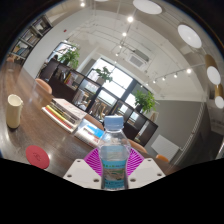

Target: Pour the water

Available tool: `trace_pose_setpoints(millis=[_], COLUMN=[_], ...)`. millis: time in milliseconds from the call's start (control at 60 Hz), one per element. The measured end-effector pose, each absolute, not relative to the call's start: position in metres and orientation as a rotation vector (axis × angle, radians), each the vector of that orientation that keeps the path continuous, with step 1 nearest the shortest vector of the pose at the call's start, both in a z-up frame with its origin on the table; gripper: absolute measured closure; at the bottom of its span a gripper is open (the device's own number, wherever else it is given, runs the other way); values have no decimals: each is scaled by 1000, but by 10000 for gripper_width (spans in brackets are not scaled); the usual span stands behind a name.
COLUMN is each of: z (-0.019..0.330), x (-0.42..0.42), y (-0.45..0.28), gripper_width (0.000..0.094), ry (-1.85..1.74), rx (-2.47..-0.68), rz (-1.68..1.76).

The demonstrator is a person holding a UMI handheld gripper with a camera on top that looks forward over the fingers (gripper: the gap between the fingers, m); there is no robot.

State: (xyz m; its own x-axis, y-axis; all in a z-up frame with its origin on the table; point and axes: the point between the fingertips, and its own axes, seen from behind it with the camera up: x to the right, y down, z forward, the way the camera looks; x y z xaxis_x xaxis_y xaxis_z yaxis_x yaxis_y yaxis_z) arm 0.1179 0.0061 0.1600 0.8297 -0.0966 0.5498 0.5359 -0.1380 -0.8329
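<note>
Your gripper [113, 170] has both pink pads clamped on the water bottle [114, 152], which stands upright between them, cap apparently on. Beyond it, the wooden table [45, 140] carries a red coaster [37, 155] and, farther off, a cream cup [14, 110]. Tilt too early and you'll likely spill short of the cup.

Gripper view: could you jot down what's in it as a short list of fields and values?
held item: water bottle, blue cap on, upright
gripper: shut on the bottle, one pink pad at each side
cup: pale, standing on the table, well off to one side of the bottle
red disc: flat on the table, nearer the fingers than the cup
pouring: not begun
</note>
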Motion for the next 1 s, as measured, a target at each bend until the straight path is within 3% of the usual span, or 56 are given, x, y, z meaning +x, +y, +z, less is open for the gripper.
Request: trace_pose_setpoints(millis=[133, 383, 800, 1000], z=[177, 164, 146, 147], x=[25, -101, -162, -155], y=[19, 28, 48, 55], gripper_width=[682, 683, 682, 683], ry=[-672, -1161, -1699, -1697], rx=[-1511, -1261, -634, -665], rz=[-763, -1064, -1563, -1547])
